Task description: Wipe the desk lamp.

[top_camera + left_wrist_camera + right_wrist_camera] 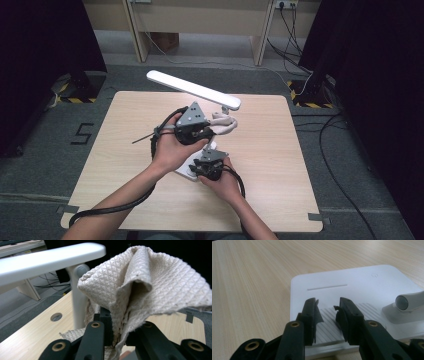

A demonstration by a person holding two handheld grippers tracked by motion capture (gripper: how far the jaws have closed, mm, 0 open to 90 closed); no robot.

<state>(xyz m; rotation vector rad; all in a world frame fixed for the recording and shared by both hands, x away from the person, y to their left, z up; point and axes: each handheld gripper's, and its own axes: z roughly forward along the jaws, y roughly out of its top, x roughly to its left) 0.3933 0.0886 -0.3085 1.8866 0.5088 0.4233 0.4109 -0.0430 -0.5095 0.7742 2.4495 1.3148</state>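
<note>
We hold one cloth bunched in the left claw, clamped tight so its loose folds can wipe the lamp's stem; in the high view it sits near the table's centre, at about one o'clock from our left hand. The one lamp stands with its white bar slanting toward ten o'clock. Our right claw rests on the base, jaws partly apart and gripping nothing, likely pinning the lamp steady. Two claws, one cloth, one lamp.
</note>
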